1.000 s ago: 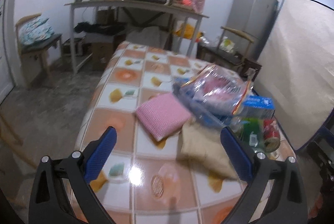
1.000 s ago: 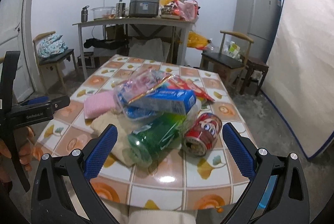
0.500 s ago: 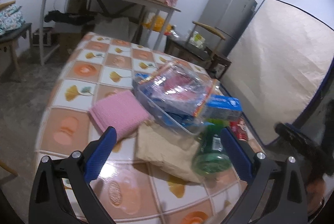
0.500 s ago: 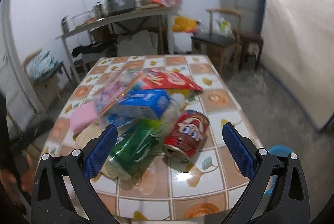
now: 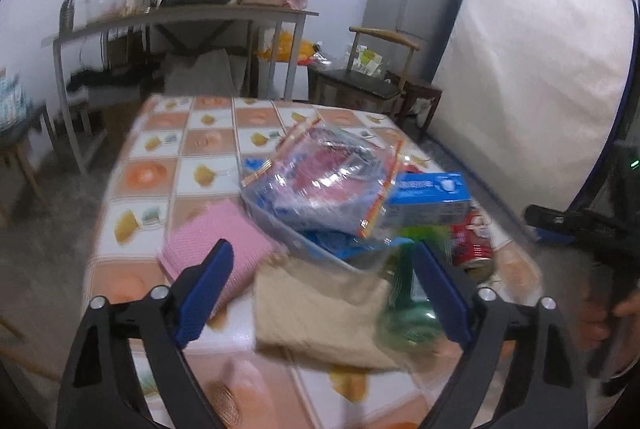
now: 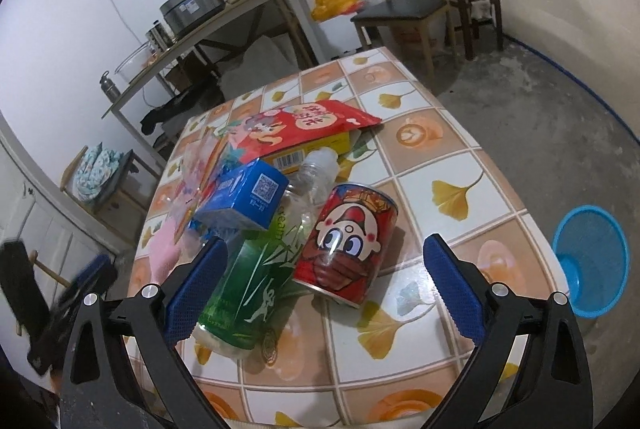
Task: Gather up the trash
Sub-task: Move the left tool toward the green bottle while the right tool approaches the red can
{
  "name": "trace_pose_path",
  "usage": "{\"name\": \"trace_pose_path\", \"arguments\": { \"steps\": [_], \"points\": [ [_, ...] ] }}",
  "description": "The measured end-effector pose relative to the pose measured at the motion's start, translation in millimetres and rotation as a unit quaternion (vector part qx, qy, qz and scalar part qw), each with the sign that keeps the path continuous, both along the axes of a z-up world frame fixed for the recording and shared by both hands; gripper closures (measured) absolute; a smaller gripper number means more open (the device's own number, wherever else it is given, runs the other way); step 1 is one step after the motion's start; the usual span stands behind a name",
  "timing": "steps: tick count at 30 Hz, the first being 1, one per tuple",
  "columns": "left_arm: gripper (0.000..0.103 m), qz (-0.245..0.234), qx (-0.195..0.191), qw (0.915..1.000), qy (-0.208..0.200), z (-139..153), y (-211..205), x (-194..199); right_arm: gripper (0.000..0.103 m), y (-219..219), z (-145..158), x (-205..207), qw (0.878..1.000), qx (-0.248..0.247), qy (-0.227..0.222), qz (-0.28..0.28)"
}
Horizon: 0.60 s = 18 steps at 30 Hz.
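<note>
A tiled tabletop [image 6: 472, 165] patterned with ginkgo leaves carries a heap of trash near its front edge. In the right wrist view, a red drink can [image 6: 346, 243] printed with a cartoon face lies on its side, touching a green plastic bottle [image 6: 256, 281] that also lies flat. Behind them sit a blue carton [image 6: 244, 199], a red snack box [image 6: 304, 129] and a crinkled clear plastic bag [image 5: 324, 173]. A pink cloth [image 5: 216, 249] and a beige cloth [image 5: 320, 313] lie beside the heap in the left wrist view. A blue wastebasket [image 6: 592, 261] stands on the floor to the right of the table. The right hand-held gripper [image 6: 320, 289] is spread wide and holds nothing, with the can and bottle ahead between its fingers. The left hand-held gripper [image 5: 320, 297] is closing but still wide, gripping nothing, above the beige cloth. The can is probably light, stiff and smooth, and likely to roll, so a grip across the middle of its body seems best. The bottle would likely dent under a squeeze.
</note>
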State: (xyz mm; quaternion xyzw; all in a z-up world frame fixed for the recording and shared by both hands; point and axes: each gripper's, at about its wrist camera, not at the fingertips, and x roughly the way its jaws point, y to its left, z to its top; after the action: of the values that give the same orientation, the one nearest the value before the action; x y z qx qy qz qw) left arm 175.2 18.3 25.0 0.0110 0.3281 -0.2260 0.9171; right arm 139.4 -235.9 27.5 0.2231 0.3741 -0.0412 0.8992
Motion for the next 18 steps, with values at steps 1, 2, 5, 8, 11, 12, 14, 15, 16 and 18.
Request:
{"name": "trace_pose_path", "arguments": {
  "steps": [1, 2, 5, 8, 11, 12, 14, 15, 16, 18],
  "points": [
    [0.021, 0.002, 0.019, 0.9998, -0.006, 0.3, -3.9, 3.5, 0.011, -0.9, 0.9, -0.3, 1.000, 0.000, -0.002, 0.005],
    [0.024, 0.004, 0.033, 0.9994, -0.009, 1.0, -6.1, 6.4, 0.012, -0.7, 0.8, 0.5, 1.000, -0.002, -0.004, 0.009],
    [0.031, 0.000, 0.030, 0.9995, 0.007, -1.7, -6.0, 9.3, 0.015, 6.1, 2.9, -0.8, 0.999, 0.001, -0.011, 0.036],
    [0.034, -0.029, -0.014, 0.9984, 0.046, -8.1, -4.0, 4.3, 0.016, 13.6, 0.5, -1.6, 0.998, 0.008, -0.010, 0.065],
    [0.034, -0.086, -0.057, 0.9908, 0.088, -13.8, -14.3, -4.5, 0.018, 15.9, -2.6, -1.5, 0.997, 0.016, -0.005, 0.075],
    [0.034, -0.109, -0.058, 0.9868, 0.104, -17.5, -23.2, -6.9, 0.018, 17.1, -3.9, 0.2, 0.997, 0.019, -0.004, 0.074],
    [0.033, -0.124, -0.045, 0.9844, 0.116, -21.9, -38.3, -11.3, 0.019, 14.9, -6.9, 1.3, 0.997, 0.031, 0.000, 0.070],
    [0.031, -0.129, -0.031, 0.9837, 0.122, -25.9, -48.2, -12.2, 0.020, 13.9, -7.9, 1.1, 0.997, 0.035, 0.000, 0.068],
    [0.030, -0.129, -0.018, 0.9837, 0.124, -29.2, -55.9, -12.7, 0.020, 12.6, -8.4, 0.3, 0.997, 0.040, 0.000, 0.065],
    [0.030, -0.129, 0.015, 0.9838, 0.124, -35.4, -70.0, -14.2, 0.020, 11.1, -8.8, -2.3, 0.997, 0.042, 0.000, 0.062]
  ]
}}
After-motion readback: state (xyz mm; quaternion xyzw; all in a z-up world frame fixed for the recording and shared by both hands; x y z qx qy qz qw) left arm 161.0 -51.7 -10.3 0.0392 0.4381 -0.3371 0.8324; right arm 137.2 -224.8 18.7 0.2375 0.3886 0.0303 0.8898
